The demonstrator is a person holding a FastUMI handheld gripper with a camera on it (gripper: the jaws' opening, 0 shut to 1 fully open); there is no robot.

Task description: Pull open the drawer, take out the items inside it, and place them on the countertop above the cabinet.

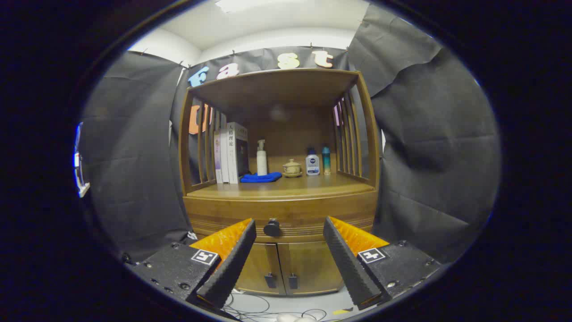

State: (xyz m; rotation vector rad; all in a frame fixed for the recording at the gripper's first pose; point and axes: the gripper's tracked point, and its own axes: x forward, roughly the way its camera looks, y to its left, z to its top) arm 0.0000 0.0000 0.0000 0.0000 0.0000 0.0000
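claw (289,255): fingers apart, gripping nothing | drawer (281,221): closed, just ahead under the counter (286,190) | grip: round drawer knob (271,227), beyond and between the fingertips, nearer the left finger | handling: likely rigid wood, small knob may slip; clamp squarely, pull straight

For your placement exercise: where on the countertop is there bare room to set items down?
The countertop is bare along its front edge and beside the right slats. The back row is crowded: books, blue cloth, pump bottle, teapot, two bottles.

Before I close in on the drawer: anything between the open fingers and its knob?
Nothing: in the gripper view, the gripper is open and the drawer knob sits beyond the fingertips, stretch bare.
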